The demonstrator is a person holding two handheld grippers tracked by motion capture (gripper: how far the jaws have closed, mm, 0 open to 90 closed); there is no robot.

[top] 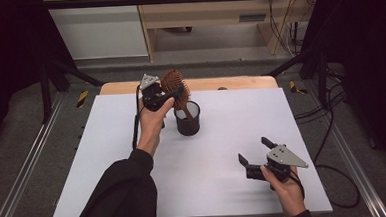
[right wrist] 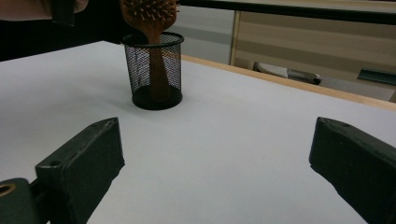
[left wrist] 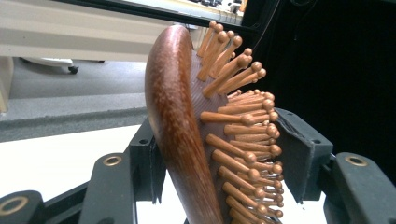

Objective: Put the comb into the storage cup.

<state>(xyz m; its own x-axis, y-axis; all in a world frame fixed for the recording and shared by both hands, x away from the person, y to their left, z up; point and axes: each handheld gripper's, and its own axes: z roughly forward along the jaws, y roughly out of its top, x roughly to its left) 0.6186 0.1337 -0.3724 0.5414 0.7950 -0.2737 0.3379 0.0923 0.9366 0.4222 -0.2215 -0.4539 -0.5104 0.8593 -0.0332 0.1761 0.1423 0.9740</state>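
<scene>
Hairbrush (top: 174, 84) stands handle-down in the mesh cup (top: 188, 120) (near the table's (top: 108, 158) far edge), head clamped by the left gripper (top: 173, 95), probably upright. Right gripper (top: 256, 153) rests well nearer, jaws apart, bare table around.

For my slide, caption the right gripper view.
Open right claw faces a mesh cup holding a wooden hairbrush handle-down.

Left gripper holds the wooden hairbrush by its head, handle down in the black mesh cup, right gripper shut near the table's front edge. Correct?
Not quite: the right gripper is open, its jaws wide apart in the right gripper view. The rest holds: the left gripper clamps the wooden hairbrush by its head, handle in the black mesh cup.
</scene>
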